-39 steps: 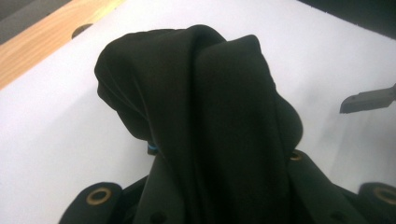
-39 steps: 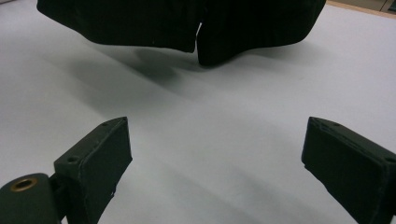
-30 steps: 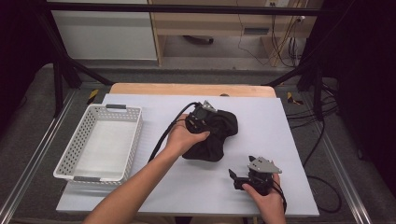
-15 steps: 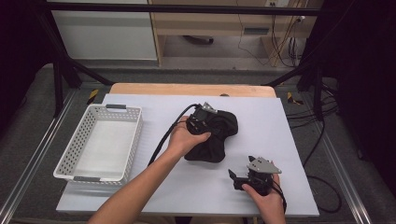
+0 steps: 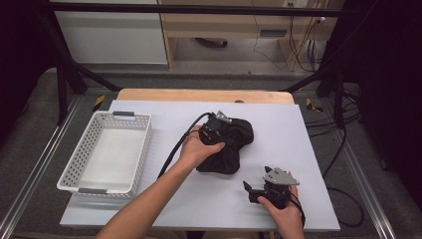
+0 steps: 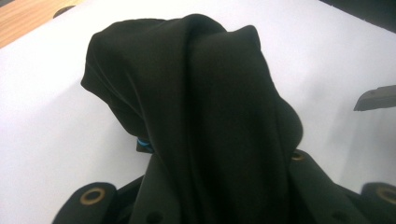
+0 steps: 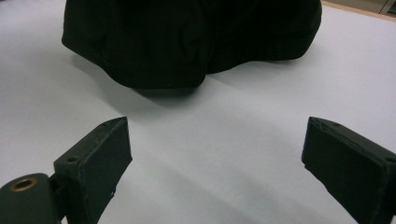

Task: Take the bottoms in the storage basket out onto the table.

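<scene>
1. Nearest the person, the right tongs [image 5: 251, 191] rested low on the white tabletop [image 5: 308, 149] at its near right, held in the right hand [image 5: 281, 209]. In the right gripper view their two black jaws stood spread wide, with only bare tabletop between them [image 7: 215, 154].

2. Just beyond those spread jaws lay the black cloth [image 7: 187, 37], a crumpled heap apart from them, touching neither jaw. In the high view the cloth [image 5: 234, 144] sat near the middle of the tabletop, farther from the person than the right tongs and a little to their left.

3. The left tongs [image 5: 216, 130] were at the cloth's left side, carried by the left hand [image 5: 196, 149], whose forearm came in from the near edge. In the left gripper view a tall fold of the cloth [image 6: 205, 116] rose straight up out of the jaws and draped over them, so the tongs were pinching the cloth. The jaws had just been easing slightly apart, with the fabric still between them.

4. A black cable [image 5: 176, 149] trailed from the left tongs back toward the person.

5. To the left, well apart from the cloth, stood a white basket [image 5: 144, 144] with perforated walls.

6. Farthest off, a wooden edge [image 5: 199, 94] ran along the back of the tabletop.
</scene>
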